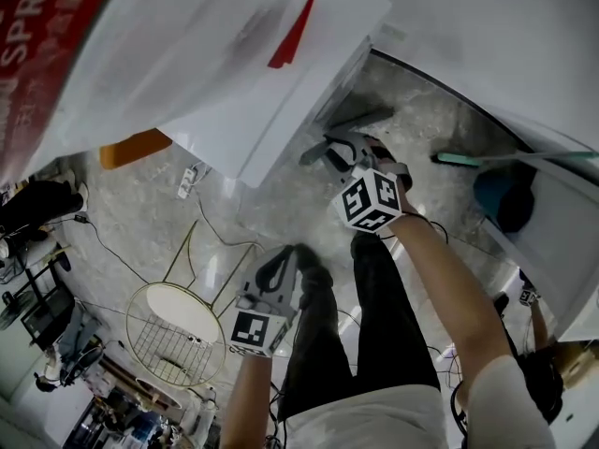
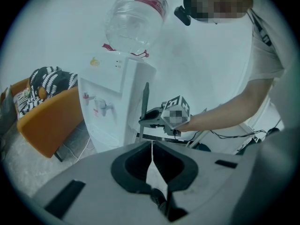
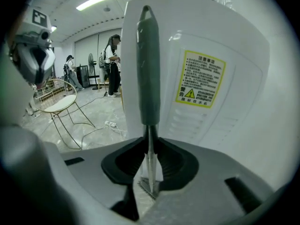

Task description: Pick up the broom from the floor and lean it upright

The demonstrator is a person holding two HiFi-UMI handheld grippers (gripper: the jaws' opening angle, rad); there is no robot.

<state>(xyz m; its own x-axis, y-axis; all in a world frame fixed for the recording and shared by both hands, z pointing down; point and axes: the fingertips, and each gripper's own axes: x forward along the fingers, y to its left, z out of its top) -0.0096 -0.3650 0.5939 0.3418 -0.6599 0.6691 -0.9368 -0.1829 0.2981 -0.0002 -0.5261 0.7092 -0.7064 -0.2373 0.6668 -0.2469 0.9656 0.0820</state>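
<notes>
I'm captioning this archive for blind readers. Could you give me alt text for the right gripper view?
The right gripper clamps a broom handle, whose grey-green grip stands upright before a white water dispenser with a yellow warning label. At left, a wire-legged chair stands on the pale floor.

Ahead of right gripper [image 3: 150, 149]: water dispenser [image 3: 211, 88] stood close, blocking passage.
Between its jaws: broom handle [image 3: 149, 69] filled the gap.
Left of left gripper [image 1: 298, 260]: wire chair [image 1: 178, 330] and power strip [image 1: 187, 181] occupied the floor [image 1: 253, 209].
Toward the chair: bare floor lay open.
</notes>
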